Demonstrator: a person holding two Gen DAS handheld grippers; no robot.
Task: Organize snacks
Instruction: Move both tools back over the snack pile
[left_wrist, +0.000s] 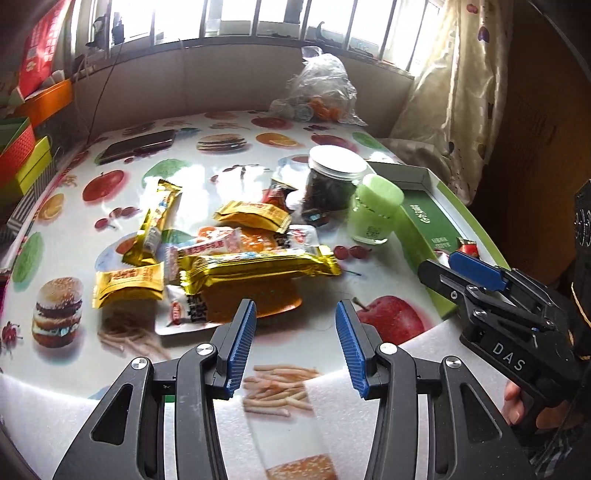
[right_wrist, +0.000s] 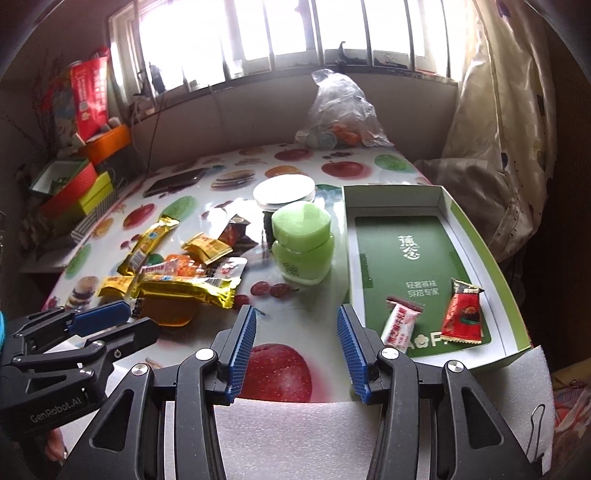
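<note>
A heap of snacks lies on the fruit-print table: a long gold bar (left_wrist: 258, 267), small gold packets (left_wrist: 127, 282), an orange jelly cup (left_wrist: 255, 299) and white packets. At the right stands an open green box (right_wrist: 406, 240), holding a red packet (right_wrist: 463, 314) and a pink-white candy (right_wrist: 399, 325). My left gripper (left_wrist: 295, 310) is open and empty, just short of the heap. My right gripper (right_wrist: 296, 314) is open too, above a printed apple, left of the box's near corner. Each gripper shows in the other's view: the right gripper (left_wrist: 443, 266) and the left gripper (right_wrist: 122, 317).
A dark jar with a white lid (left_wrist: 334, 177) and a green jar (left_wrist: 376, 210) stand between heap and box. A phone (left_wrist: 140, 146) and a plastic bag (left_wrist: 321, 92) lie at the back. Coloured boxes (left_wrist: 22, 155) stack at the left. White foam (right_wrist: 295, 424) covers the front edge.
</note>
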